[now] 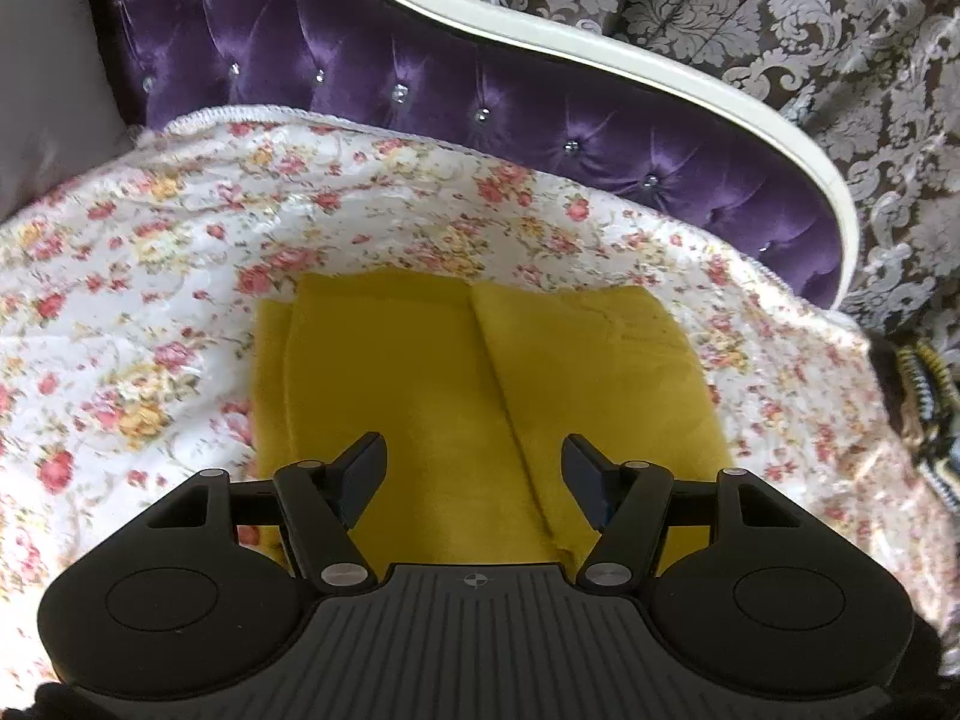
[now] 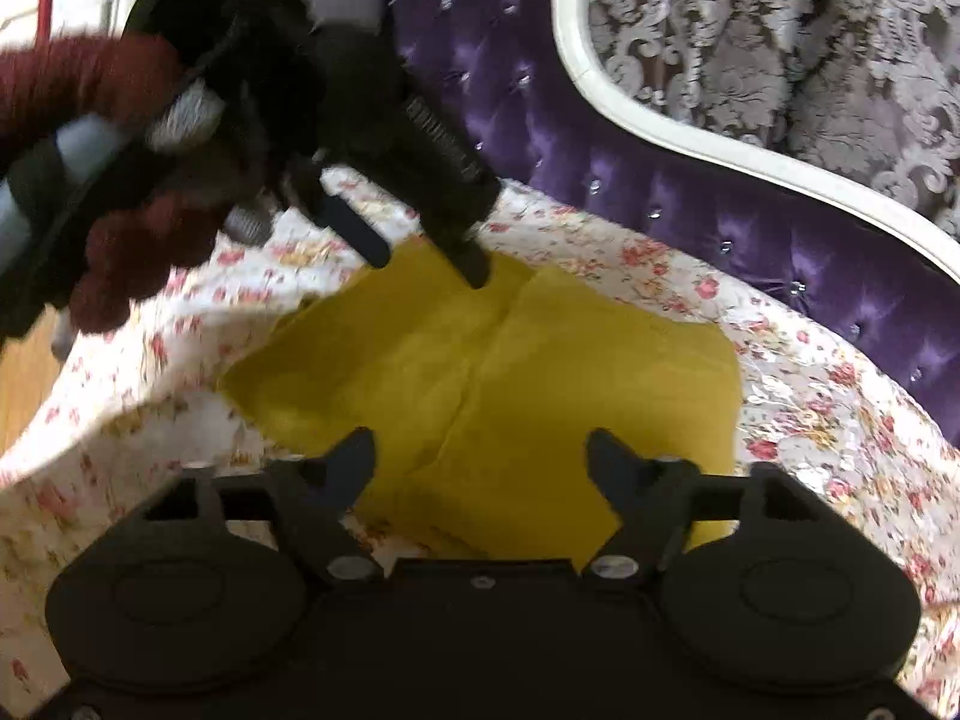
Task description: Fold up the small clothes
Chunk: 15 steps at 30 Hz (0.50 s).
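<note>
- Two grippers are working over one mustard-yellow garment point(image 1: 480, 372), which is lying flat and folded on a floral bedspread point(image 1: 150, 276).
- Seen from my left wrist, my left gripper point(image 1: 474, 468) is hanging over the near part of the yellow cloth with its fingers point(image 1: 363, 468) standing apart; nothing is sitting between them and the pads are not pressing on anything.
- Straight ahead of those fingers, a fold line is running away from me down the middle of the garment, with one flap lying on each side of it.
- Seen from my right wrist, my right gripper point(image 2: 480, 456) is hovering above the near edge of the same garment point(image 2: 540, 396), its fingers point(image 2: 354, 456) also spread, with only cloth showing below the gap and no grip on it.
- Beyond my right fingers and off to their left, my left gripper point(image 2: 432, 264) is reaching in over the far edge of the cloth, held by my hand in a dark red knitted glove point(image 2: 120, 228); that part is blurred, so I cannot tell whether its tips are touching the fabric.
- Past the bedspread, ahead of both sets of fingers, a purple tufted headboard point(image 1: 420, 90) with a cream frame point(image 1: 600, 54) is curving across, and a damask-patterned curtain point(image 1: 780, 18) is hanging behind it.
</note>
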Tool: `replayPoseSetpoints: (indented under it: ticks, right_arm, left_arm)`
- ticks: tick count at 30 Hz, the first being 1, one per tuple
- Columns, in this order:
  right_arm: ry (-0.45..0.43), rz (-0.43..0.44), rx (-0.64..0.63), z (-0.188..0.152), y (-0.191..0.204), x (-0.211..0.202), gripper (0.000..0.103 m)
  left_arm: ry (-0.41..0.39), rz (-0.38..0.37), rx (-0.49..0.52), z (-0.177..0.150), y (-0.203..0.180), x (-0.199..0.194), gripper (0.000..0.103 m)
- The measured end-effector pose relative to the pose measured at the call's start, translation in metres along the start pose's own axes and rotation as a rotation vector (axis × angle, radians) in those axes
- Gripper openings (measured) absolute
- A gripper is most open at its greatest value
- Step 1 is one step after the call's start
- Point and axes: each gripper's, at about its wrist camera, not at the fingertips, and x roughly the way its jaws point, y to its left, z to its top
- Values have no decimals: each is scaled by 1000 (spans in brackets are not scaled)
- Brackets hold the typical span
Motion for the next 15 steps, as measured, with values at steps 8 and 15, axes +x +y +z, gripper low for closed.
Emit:
replayPoseSetpoints:
  ticks: [8,15]
  right_arm:
    - [42,-7,-113,-16,7,7,53]
    - [3,50,91,-14,-31,-5,19]
  left_arm:
    - [25,-38,-26,2,-3,9,63]
    - [53,-56,-21,5,-11,19,63]
